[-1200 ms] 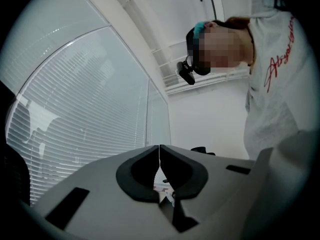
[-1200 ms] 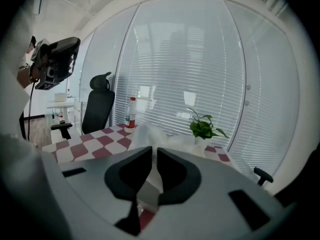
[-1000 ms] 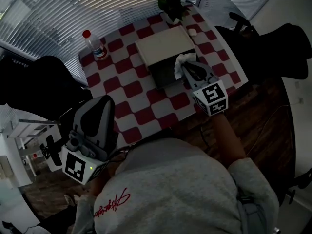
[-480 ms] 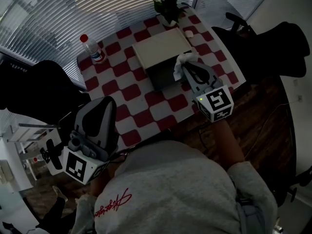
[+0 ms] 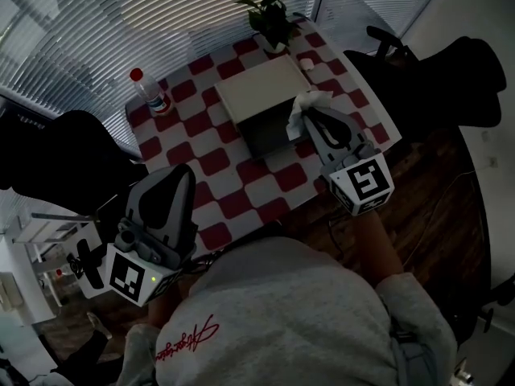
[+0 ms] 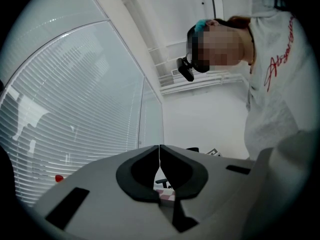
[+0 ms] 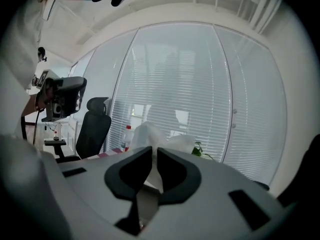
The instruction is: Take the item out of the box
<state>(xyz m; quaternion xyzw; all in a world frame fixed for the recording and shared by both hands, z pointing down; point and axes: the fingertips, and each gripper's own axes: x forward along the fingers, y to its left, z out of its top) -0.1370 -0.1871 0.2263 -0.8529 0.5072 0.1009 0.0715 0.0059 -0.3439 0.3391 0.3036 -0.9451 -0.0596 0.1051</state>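
Observation:
A cream box point(image 5: 251, 92) with its dark front side open point(image 5: 267, 132) sits on the red-and-white checked table point(image 5: 209, 161). My right gripper point(image 5: 311, 116) hangs over the box's right front corner, shut on a crumpled white tissue point(image 5: 300, 108) that sticks up past the jaws. In the right gripper view the tissue point(image 7: 148, 132) bulges above the right gripper point(image 7: 154, 156), pinched between the pads. My left gripper point(image 5: 174, 177) stays low at the table's near left corner. Its jaws meet in the left gripper view point(image 6: 159, 154) with nothing between them.
A clear bottle with a red cap point(image 5: 146, 91) stands at the table's far left, a potted plant point(image 5: 269, 16) at the far edge, a small white object point(image 5: 306, 63) beside it. Dark office chairs point(image 5: 64, 147) point(image 5: 451, 71) flank the table. Window blinds lie beyond.
My right gripper has risen with the white tissue, drawing it up from the box's opening. The left gripper has stayed where it was.

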